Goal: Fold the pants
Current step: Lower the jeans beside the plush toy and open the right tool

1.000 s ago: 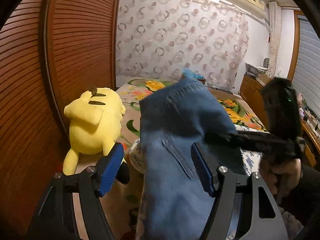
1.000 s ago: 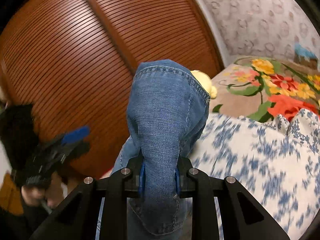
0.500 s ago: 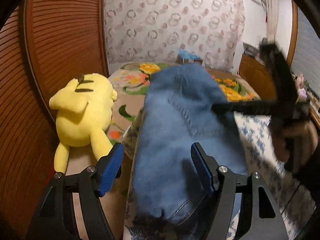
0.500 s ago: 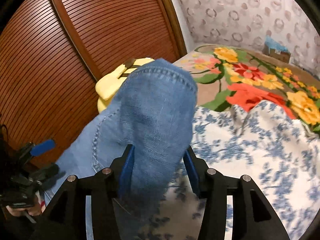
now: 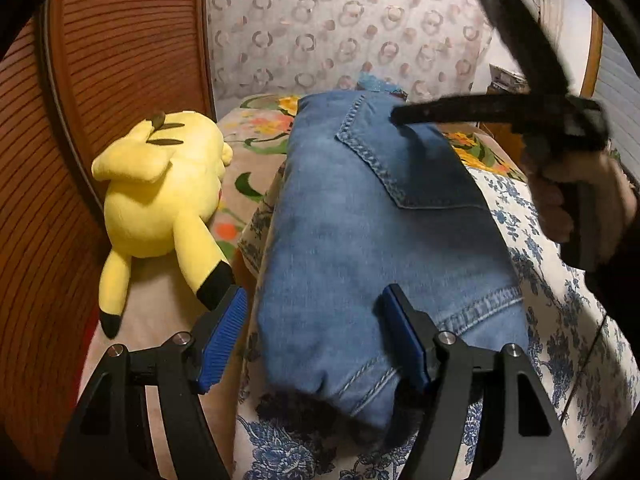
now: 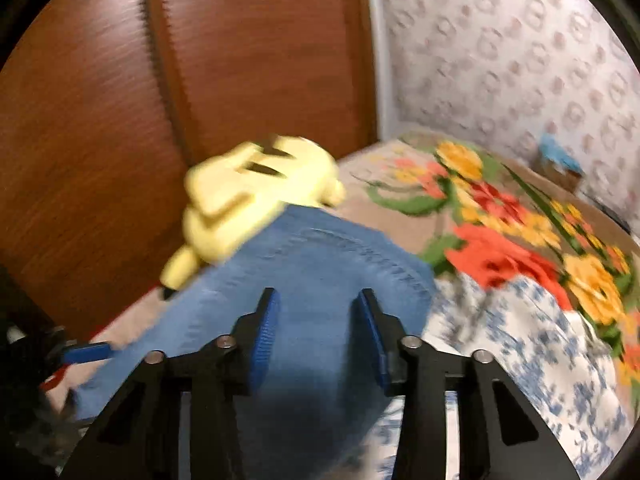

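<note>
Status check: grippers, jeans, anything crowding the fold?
Left gripper open; right gripper open. Jeans folded on blue-floral quilt. Yellow plush beside the jeans' edge.

Your pants [image 5: 372, 232] lie on the bed [image 5: 560, 320], with the plush toy [image 5: 160, 192] beside them on their left

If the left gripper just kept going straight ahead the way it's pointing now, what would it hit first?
Most likely the folded jeans. The left gripper is open, with the denim lying on the blue-flowered sheet right ahead between its fingers. The yellow plush sits off to the side. Depth is hard to judge.
</note>
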`<state>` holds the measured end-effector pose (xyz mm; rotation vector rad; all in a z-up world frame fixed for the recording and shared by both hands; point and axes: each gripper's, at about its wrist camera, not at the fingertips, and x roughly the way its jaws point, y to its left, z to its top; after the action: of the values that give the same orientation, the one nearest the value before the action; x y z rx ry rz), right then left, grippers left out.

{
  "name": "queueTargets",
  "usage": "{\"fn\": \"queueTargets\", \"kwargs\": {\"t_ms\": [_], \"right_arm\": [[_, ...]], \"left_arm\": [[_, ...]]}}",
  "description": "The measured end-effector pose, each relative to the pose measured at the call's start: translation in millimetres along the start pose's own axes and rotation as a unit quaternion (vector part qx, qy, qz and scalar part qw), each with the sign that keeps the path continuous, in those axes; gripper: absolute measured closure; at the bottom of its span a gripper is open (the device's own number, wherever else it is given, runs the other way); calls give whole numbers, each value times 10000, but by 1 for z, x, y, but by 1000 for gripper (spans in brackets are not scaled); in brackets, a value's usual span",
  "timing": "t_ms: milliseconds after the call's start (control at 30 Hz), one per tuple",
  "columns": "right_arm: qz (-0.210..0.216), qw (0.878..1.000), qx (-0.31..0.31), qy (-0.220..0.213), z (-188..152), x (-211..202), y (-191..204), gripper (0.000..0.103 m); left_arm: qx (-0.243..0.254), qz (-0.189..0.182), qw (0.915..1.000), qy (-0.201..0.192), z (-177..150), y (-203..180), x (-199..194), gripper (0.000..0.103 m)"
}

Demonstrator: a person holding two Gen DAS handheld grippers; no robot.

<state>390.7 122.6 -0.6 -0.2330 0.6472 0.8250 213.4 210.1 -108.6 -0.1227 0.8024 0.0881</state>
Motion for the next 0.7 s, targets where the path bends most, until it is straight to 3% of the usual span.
{"fn": "queueTargets", "kwargs": {"t_ms": [233,700], "right_arm": [[-117,9989,446,38,-5,2,-19,64],[-513,9945,575,-710,-117,-193,24,63]], "left_arm": [[-15,48,9999,-144,-1,-6,-18,32],[362,-270,9952,-871,-5,-67,-107,29]]}}
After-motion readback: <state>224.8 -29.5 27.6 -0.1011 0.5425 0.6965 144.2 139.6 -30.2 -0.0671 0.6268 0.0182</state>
